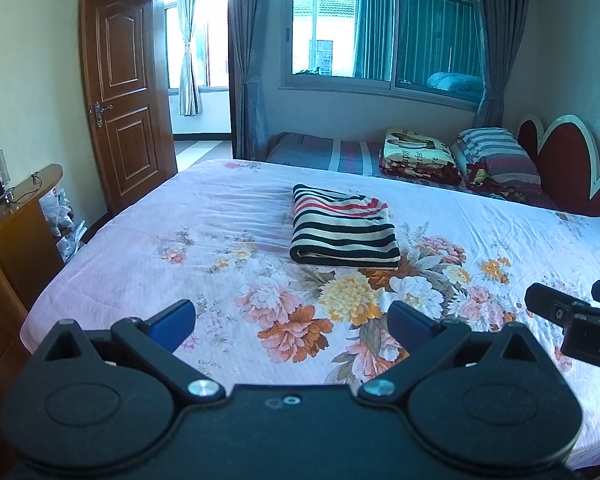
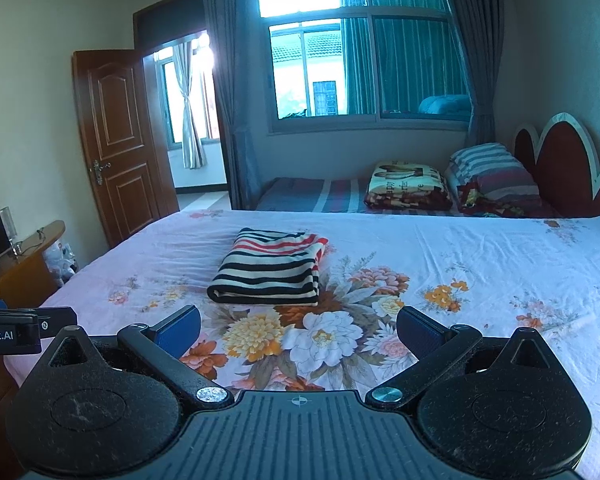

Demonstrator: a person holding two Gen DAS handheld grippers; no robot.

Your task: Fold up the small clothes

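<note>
The shirt (image 1: 344, 226) is lying folded on the bed (image 1: 140, 248), ahead of both hand-held grippers (image 1: 292, 318) (image 2: 298, 330), which are gaping apart, holding nothing. Probably done; pull away gently.

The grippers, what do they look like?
Both the left gripper and the right gripper are black plastic with round discs, silver screws and blue finger pads. White lettering marks each one's side. No cables or sleeves show.
</note>
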